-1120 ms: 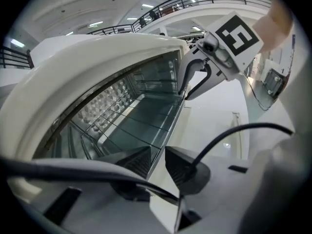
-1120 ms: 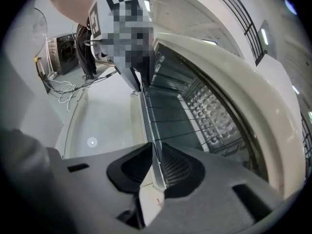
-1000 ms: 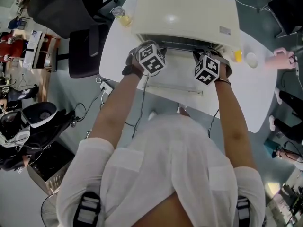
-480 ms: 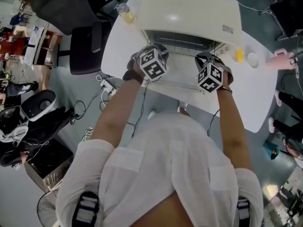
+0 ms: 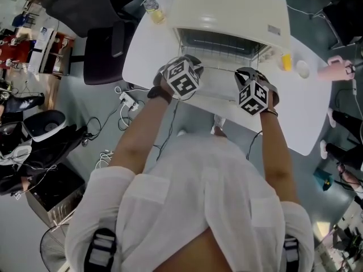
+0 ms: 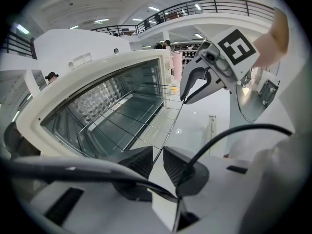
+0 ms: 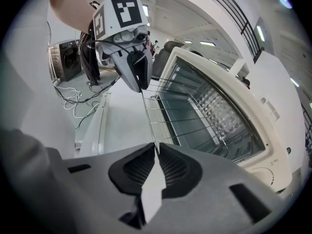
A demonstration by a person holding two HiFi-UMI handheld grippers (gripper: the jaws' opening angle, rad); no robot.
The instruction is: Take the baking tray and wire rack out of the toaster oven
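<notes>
The white toaster oven [image 5: 227, 7] stands on a white table [image 5: 300, 118] with its door [image 5: 218, 89] folded down flat. The wire rack [image 5: 221, 58] sticks partway out over the door. My left gripper [image 5: 187, 67] is shut on the rack's front wire at its left corner, the jaws having just closed on it [image 6: 156, 162]. My right gripper [image 5: 249, 75] has likewise just closed and pinches the same wire at the right corner [image 7: 157, 152]. Under the rack [image 6: 146, 121], inside the oven, lies a dark flat surface [image 6: 114, 128] that may be the baking tray.
A small bottle of yellow liquid [image 5: 152, 10] stands left of the oven. A yellow object [image 5: 285, 63], a white round cup [image 5: 302, 69] and a pink item [image 5: 334, 68] sit to its right. An office chair [image 5: 105, 50] is left of the table.
Both grippers have drawn back from the oven toward the person. The wire rack has slid further out over the open door with them.
</notes>
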